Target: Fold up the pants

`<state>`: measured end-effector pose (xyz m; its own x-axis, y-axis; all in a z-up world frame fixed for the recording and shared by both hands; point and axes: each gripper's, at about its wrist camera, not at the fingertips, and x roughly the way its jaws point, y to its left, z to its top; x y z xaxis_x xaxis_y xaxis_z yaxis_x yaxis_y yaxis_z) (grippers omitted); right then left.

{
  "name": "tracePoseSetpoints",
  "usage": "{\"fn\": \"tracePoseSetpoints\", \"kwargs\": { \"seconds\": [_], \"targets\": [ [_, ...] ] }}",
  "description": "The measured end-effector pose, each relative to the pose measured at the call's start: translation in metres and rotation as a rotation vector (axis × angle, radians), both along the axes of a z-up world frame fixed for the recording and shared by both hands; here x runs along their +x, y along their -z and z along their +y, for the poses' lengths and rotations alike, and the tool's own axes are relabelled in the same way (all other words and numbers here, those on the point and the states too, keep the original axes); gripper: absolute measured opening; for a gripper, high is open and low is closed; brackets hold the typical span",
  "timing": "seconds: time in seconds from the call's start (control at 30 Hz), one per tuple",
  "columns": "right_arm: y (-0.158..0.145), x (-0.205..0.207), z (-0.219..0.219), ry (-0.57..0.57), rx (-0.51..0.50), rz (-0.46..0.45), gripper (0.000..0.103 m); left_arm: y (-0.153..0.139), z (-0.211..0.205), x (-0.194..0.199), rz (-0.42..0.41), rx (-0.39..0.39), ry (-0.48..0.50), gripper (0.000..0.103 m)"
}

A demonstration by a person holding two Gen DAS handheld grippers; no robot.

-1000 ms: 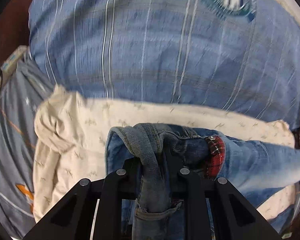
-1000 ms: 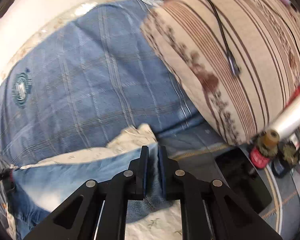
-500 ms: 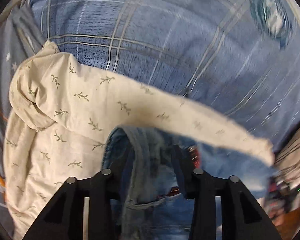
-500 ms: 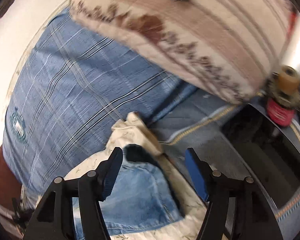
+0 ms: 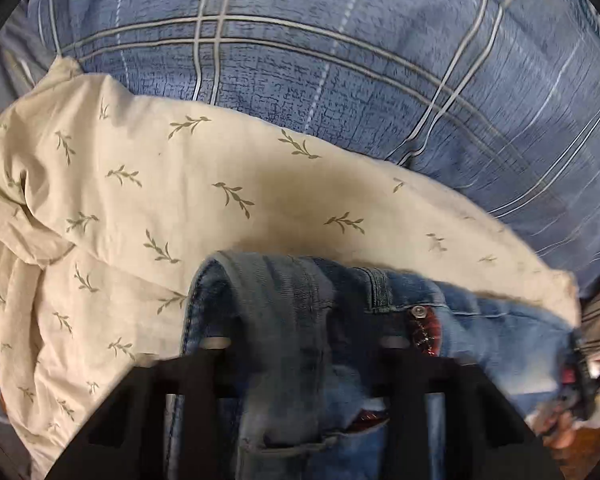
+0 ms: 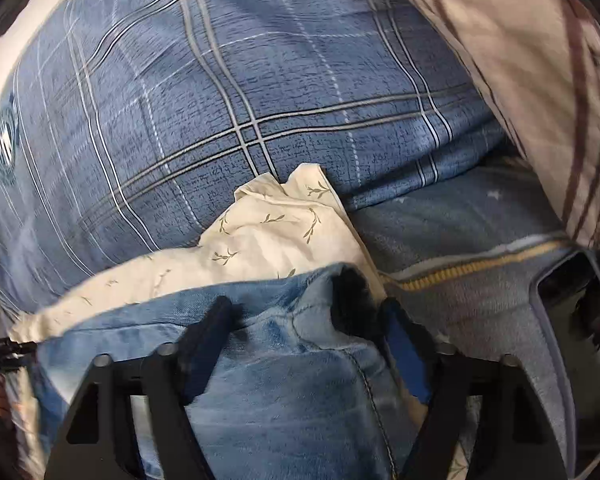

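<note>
Blue denim pants (image 5: 480,328) lie on a cream leaf-print cloth (image 5: 172,184). In the left wrist view the waistband end, with a rivet and a red plaid lining (image 5: 424,328), is draped between the wide-apart fingers of my left gripper (image 5: 304,344), which is open. In the right wrist view the pants (image 6: 268,392) lie under my right gripper (image 6: 308,316), whose fingers (image 6: 400,340) stand wide apart around a hem fold; it is open too.
A big blue plaid pillow (image 6: 220,100) lies right behind the cloth (image 6: 268,232). A cream and brown striped pillow (image 6: 540,60) is at the upper right. A grey-blue bedsheet (image 6: 460,240) and a dark tray (image 6: 572,312) are at right.
Both grippers were shut on the denim a second ago and have opened. Both have dropped closer to the cloth and the plaid pillow.
</note>
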<state>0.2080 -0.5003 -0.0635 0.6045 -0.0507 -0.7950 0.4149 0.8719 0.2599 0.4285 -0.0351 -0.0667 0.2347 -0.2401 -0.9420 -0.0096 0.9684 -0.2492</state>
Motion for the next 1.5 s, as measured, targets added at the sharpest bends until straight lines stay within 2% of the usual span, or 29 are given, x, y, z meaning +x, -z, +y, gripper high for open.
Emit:
{"fn": "tracePoseSetpoints", "kwargs": {
  "seconds": [0.07,0.17,0.23,0.37,0.43,0.57,0.67,0.73,0.8,0.87,0.93,1.0,1.03,1.07,1.1,1.13,1.17,1.2,1.23,1.3,1.43,1.5],
  "targets": [
    [-0.003,0.000,0.007,-0.019,-0.023,0.010,0.018,-0.010,-0.003,-0.006,-0.058,0.010,0.012,0.021],
    [-0.022,-0.008,0.021,-0.022,-0.095,-0.003,0.016,-0.037,-0.004,-0.024,-0.154,0.032,0.038,0.020],
    [-0.038,-0.021,0.025,-0.005,-0.110,-0.046,0.016,-0.061,-0.005,-0.045,-0.228,0.041,0.054,0.020],
    [-0.074,-0.061,0.035,0.044,-0.088,-0.149,0.016,-0.105,0.007,-0.096,-0.351,0.039,0.077,0.020],
    [-0.087,-0.090,0.039,0.064,-0.070,-0.202,0.016,-0.121,0.022,-0.130,-0.392,0.011,0.090,0.020],
    [-0.102,-0.161,0.054,0.102,-0.036,-0.295,0.016,-0.137,0.054,-0.201,-0.417,-0.063,0.119,0.020],
    [-0.086,-0.226,0.067,0.157,0.008,-0.324,0.016,-0.132,0.082,-0.250,-0.403,-0.118,0.152,0.021],
    [-0.066,-0.259,0.072,0.192,0.028,-0.306,0.018,-0.114,0.091,-0.279,-0.379,-0.097,0.199,0.022],
    [-0.037,-0.286,0.076,0.239,0.065,-0.243,0.023,-0.083,0.092,-0.300,-0.309,-0.040,0.252,0.022],
    [-0.003,-0.305,0.077,0.292,0.127,-0.146,0.023,-0.061,0.093,-0.312,-0.241,-0.008,0.284,0.022],
    [0.010,-0.321,0.081,0.322,0.160,-0.119,0.024,-0.054,0.107,-0.324,-0.213,-0.057,0.275,0.023],
    [0.005,-0.337,0.088,0.345,0.173,-0.142,0.030,-0.066,0.125,-0.338,-0.222,-0.135,0.270,0.024],
    [-0.001,-0.343,0.092,0.352,0.166,-0.149,0.031,-0.073,0.132,-0.343,-0.219,-0.173,0.270,0.029],
    [-0.008,-0.347,0.095,0.354,0.163,-0.158,0.036,-0.082,0.141,-0.349,-0.217,-0.214,0.264,0.032],
    [-0.018,-0.352,0.101,0.347,0.166,-0.182,0.046,-0.090,0.148,-0.355,-0.221,-0.231,0.250,0.037],
    [-0.027,-0.355,0.107,0.335,0.177,-0.212,0.052,-0.097,0.156,-0.358,-0.233,-0.237,0.231,0.036],
    [-0.032,-0.356,0.112,0.324,0.186,-0.229,0.065,-0.103,0.165,-0.359,-0.253,-0.248,0.202,0.037],
    [-0.039,-0.354,0.122,0.295,0.208,-0.256,0.073,-0.107,0.173,-0.363,-0.261,-0.270,0.178,0.040],
    [-0.041,-0.349,0.130,0.265,0.232,-0.272,0.076,-0.109,0.181,-0.367,-0.258,-0.316,0.156,0.044],
    [-0.037,-0.331,0.146,0.182,0.317,-0.283,0.078,-0.105,0.187,-0.370,-0.233,-0.353,0.132,0.049],
    [-0.001,-0.285,0.179,0.066,0.516,-0.193,0.078,-0.078,0.184,-0.363,-0.110,-0.371,0.114,0.049],
    [0.017,-0.268,0.193,0.032,0.599,-0.152,0.078,-0.068,0.183,-0.358,-0.083,-0.369,0.099,0.049]
  ]
}}
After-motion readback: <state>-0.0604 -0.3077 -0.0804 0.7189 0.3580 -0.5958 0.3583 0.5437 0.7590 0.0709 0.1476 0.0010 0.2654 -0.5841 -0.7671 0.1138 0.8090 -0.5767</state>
